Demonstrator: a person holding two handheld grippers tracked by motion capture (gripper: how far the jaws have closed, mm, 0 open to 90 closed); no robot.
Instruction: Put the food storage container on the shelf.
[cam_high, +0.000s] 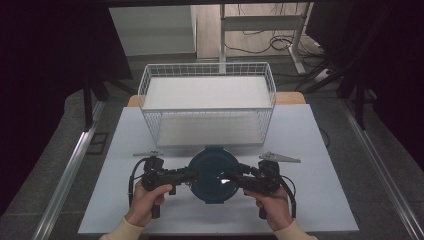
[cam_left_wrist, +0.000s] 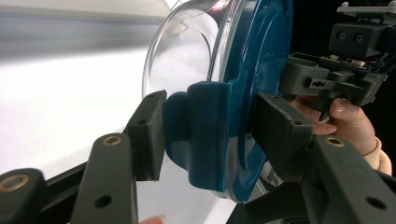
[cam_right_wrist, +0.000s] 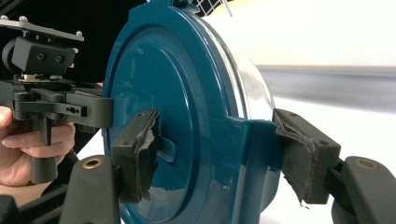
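Teal plastic fills the middle of the scene: a round lid (cam_high: 214, 174) sits on a clear bowl on the white table (cam_high: 310, 150), near its front edge and just in front of a white wire basket (cam_high: 207, 102).

From the left, a hand (cam_high: 145, 202) holds the left gripper (cam_high: 192, 176), which reaches in to the lid's left edge. In the left gripper view its jaws stand on either side of a thick teal tab (cam_left_wrist: 203, 135) on the lid's rim, over the clear bowl (cam_left_wrist: 187, 56). One pad (cam_left_wrist: 149, 135) lies against the tab; the other pad (cam_left_wrist: 280, 130) is at the lid's face, and whether it presses there cannot be told for sure — the jaws look closed on the tab.

In the centre, the lid's top shows a raised round ring, and in the high view a glare spot lies on its right part.

On the right, the other hand (cam_high: 270, 207) holds the right gripper (cam_high: 231, 179) at the lid's right edge. In the right gripper view its jaws straddle the rim: the near pad (cam_right_wrist: 137, 154), its covering torn, rests on the lid's top face, and the far pad (cam_right_wrist: 303, 154) presses the outer side of a second tab (cam_right_wrist: 254, 140) — clamped on the lid.

Each gripper view also shows the opposite gripper and the fingers around its handle, beyond the lid.

A grey three-cornered plate tops each gripper, and cables loop back toward the sleeves.
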